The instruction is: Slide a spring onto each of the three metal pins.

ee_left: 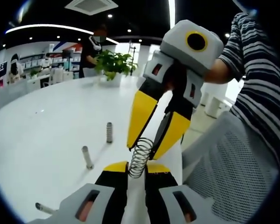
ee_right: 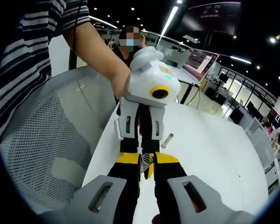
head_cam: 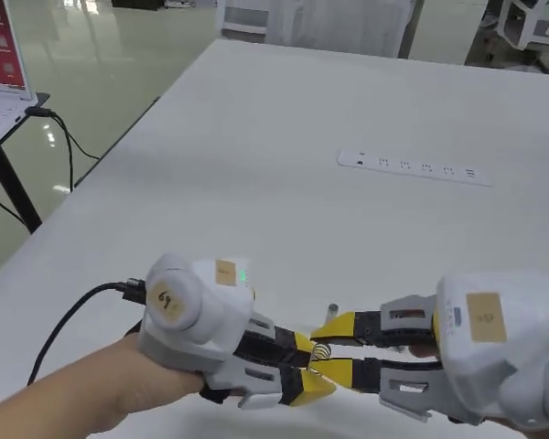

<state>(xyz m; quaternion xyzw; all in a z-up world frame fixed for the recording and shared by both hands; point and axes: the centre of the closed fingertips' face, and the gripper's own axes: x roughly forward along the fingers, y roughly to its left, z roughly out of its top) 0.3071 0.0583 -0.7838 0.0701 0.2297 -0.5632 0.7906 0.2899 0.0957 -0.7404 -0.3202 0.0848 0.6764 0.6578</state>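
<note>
The spring (ee_left: 141, 156) is a short coil of thin, bright wire. It hangs just above the table's near edge, between the tips of the two tools, which meet nose to nose.

The left gripper (ee_left: 136, 169) has black jaws with flat yellow tips and a smooth white and grey shell. Its jaws are drawn close together and clamp the lower end of the coil. The left hand (head_cam: 119, 384) holds it low and level, pointing to the right.

The right gripper (ee_right: 147, 162) has the same build and points back at the left one. Its wedge-shaped yellow tips stand partway apart on either side of the coil's other end. Whether they press on it cannot be told.

The table (head_cam: 284, 137) is smooth, matt and white. In the left gripper view three short, dull grey metal cylinders sit on it, well apart from the coil: an upright pin (ee_left: 109, 132), a nearer pin (ee_left: 87, 157) that looks slightly tilted, and a flat pin (ee_left: 43, 208) lying on its side. A long white power strip (head_cam: 412, 167) lies farther back.
</note>
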